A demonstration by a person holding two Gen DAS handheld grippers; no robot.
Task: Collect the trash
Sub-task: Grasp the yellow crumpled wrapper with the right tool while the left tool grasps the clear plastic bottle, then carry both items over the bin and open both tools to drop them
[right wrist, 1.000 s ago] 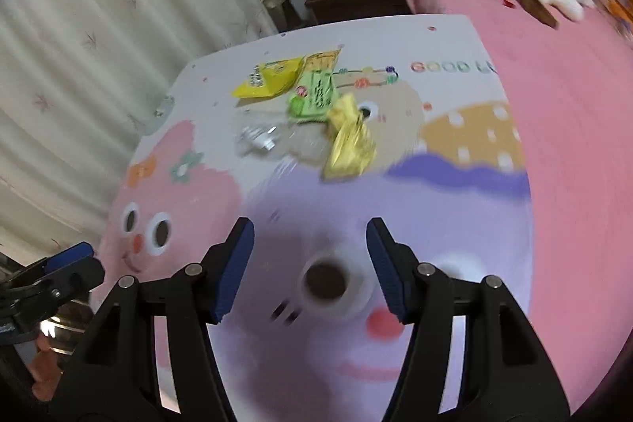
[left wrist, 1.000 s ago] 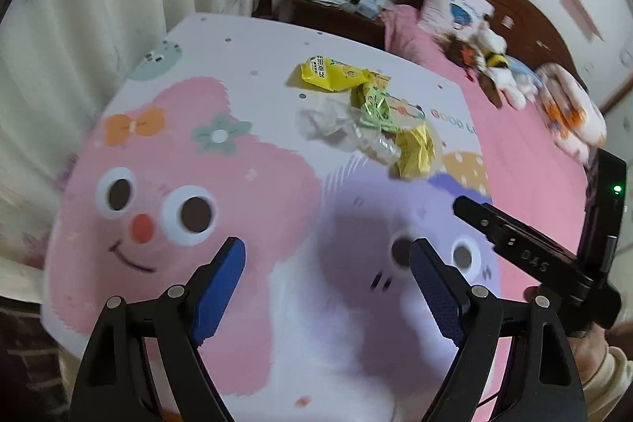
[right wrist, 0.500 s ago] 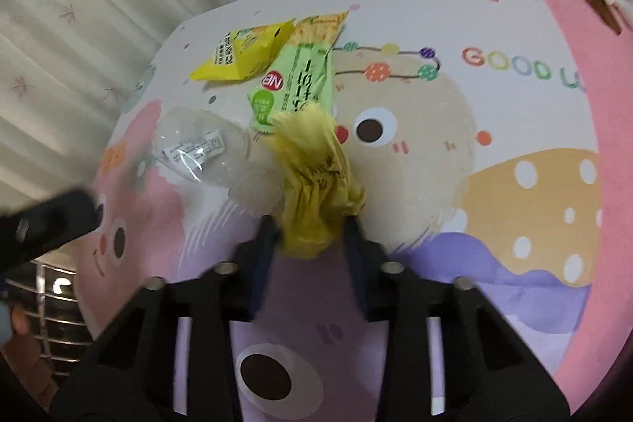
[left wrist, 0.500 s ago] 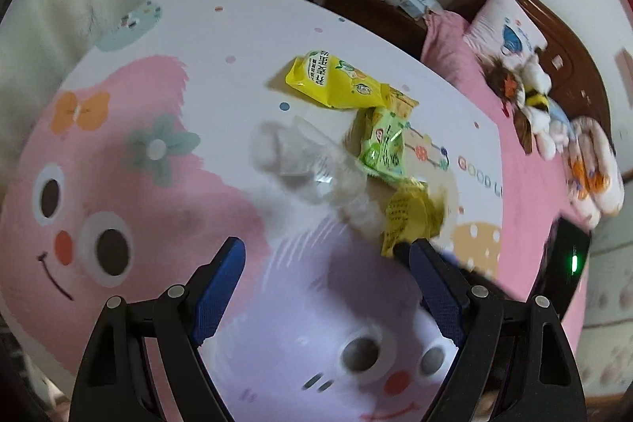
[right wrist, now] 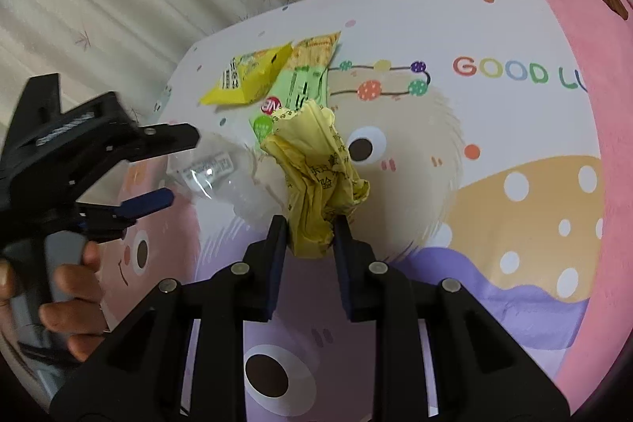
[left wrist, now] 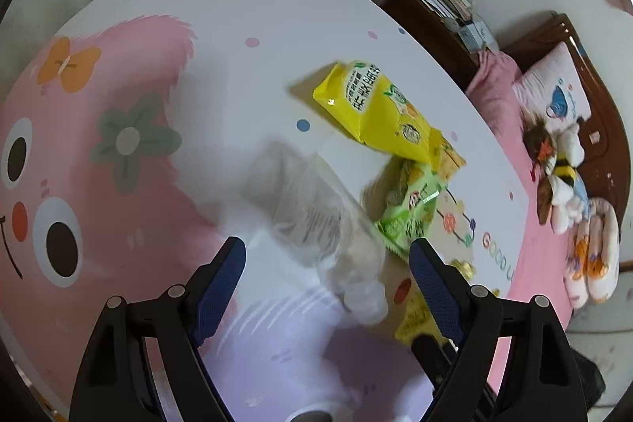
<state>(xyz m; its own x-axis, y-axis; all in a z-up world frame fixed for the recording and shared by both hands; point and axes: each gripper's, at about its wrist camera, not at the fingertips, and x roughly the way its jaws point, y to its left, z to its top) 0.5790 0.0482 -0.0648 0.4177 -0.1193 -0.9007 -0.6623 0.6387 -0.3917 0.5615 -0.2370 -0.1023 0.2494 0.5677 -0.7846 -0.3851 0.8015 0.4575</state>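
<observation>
Cartoon-print table cover (right wrist: pixel 494 38) carries the trash pile. Left gripper (left wrist: pixel 328 263) jaws spread wide, hovering over clear plastic bottle (left wrist: pixel 312 212). Right gripper (right wrist: pixel 310 234) jaws pinching crumpled yellow wrapper (right wrist: pixel 316 165), beside green packet (right wrist: pixel 294 97).

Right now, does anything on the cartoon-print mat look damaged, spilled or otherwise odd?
Nothing spilled. The crumpled yellow plastic wrapper is pinched in the right tongs. The clear plastic bottle lies on its side between the open left tongs, beside the yellow snack bag and green packet.
</observation>
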